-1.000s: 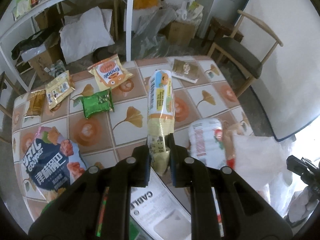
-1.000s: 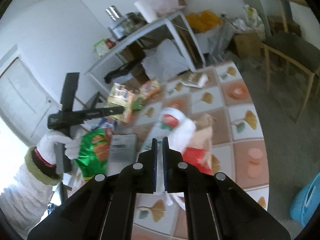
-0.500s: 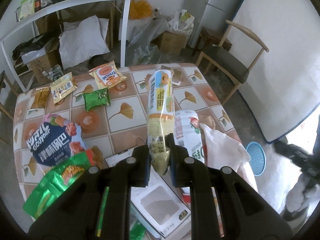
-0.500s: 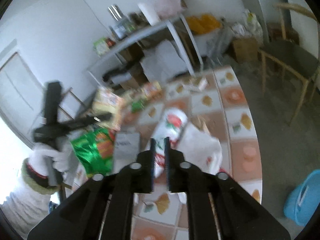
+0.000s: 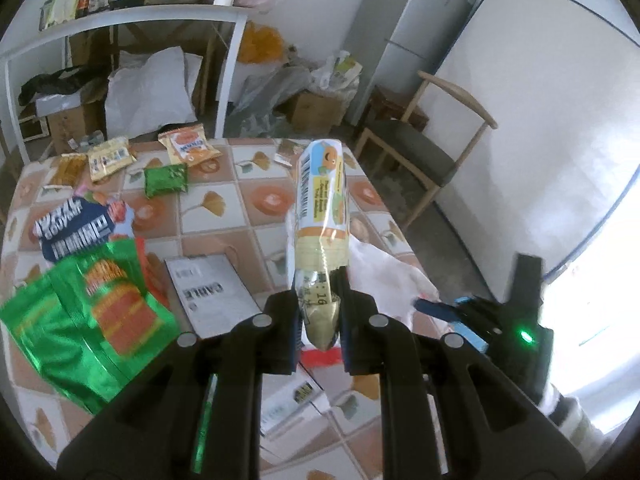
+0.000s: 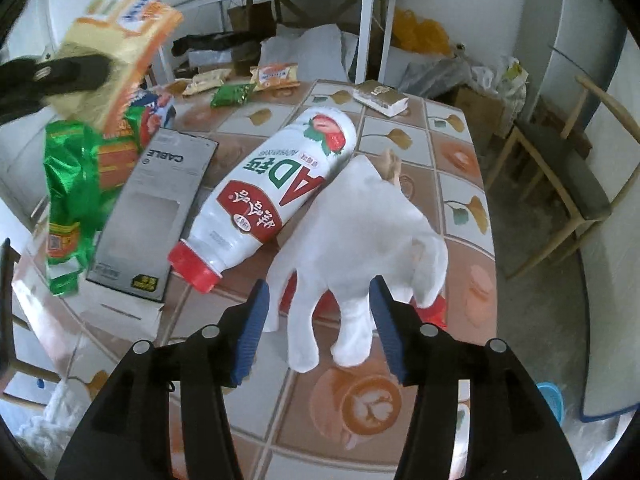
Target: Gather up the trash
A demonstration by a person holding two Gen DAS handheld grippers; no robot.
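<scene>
**Wrapper pinched on one side, jaws spreading over a glove on the other**

The left gripper [image 5: 320, 316] is clamped on the crumpled end of a tall yellow-and-orange snack wrapper with a barcode strip [image 5: 322, 204], holding it upright in the air above the tiled table with ginkgo-leaf pattern [image 5: 224, 216].

The right gripper [image 6: 318, 320] points down at the table, its blue-padded jaws opening. A white rubber glove [image 6: 360, 240] lies on the tiles with its fingers reaching into the gap between the jaws, and the pads do not press on it.

Just beside the glove, toward the table's middle, lies a white plastic bottle with a red cap and strawberry label [image 6: 272, 196] on its side. Beyond the bottle from the glove rests a flat grey carton printed CABLE [image 6: 156, 204], and past that a shiny green foil snack bag [image 6: 72, 196]. More small packets lie scattered near the table's far edge, well apart from the glove.
</scene>
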